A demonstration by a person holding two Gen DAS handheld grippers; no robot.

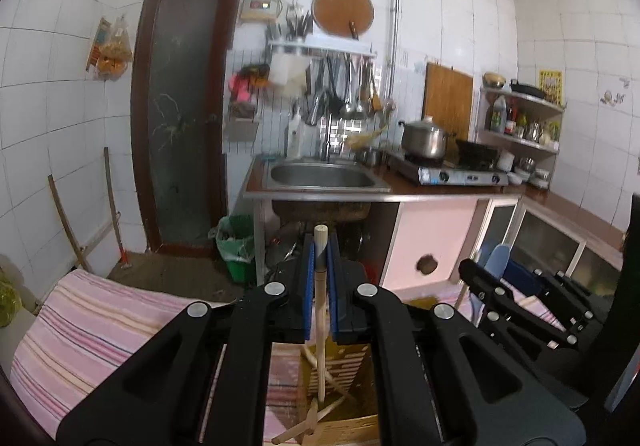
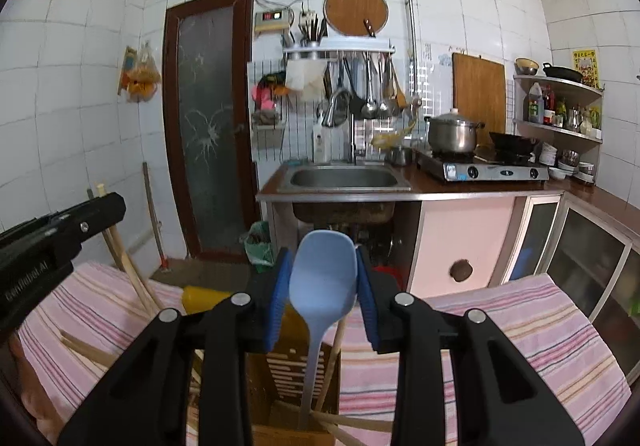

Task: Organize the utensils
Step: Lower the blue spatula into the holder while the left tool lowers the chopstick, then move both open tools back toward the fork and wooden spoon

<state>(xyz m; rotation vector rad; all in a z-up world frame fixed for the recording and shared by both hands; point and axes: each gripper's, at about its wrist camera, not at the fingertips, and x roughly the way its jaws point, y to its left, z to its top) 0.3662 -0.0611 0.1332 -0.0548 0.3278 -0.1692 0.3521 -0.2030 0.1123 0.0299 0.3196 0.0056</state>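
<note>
My left gripper (image 1: 320, 246) is shut on a wooden chopstick (image 1: 320, 310), held upright with its lower end in a slatted wooden utensil holder (image 1: 352, 370) below. More wooden sticks lean in the holder. My right gripper (image 2: 323, 270) is shut on the bowl of a light blue spoon (image 2: 323, 282), whose handle runs down into the same wooden holder (image 2: 292, 374). The right gripper shows at the right of the left wrist view (image 1: 520, 302), and the left gripper's side shows at the left of the right wrist view (image 2: 56, 238).
The holder stands on a table with a pink striped cloth (image 2: 500, 330). A yellow object (image 2: 204, 298) lies behind the holder. Beyond are a sink (image 2: 344, 178), a gas stove with a pot (image 2: 454, 134), a corner shelf and a glass door (image 2: 208, 118).
</note>
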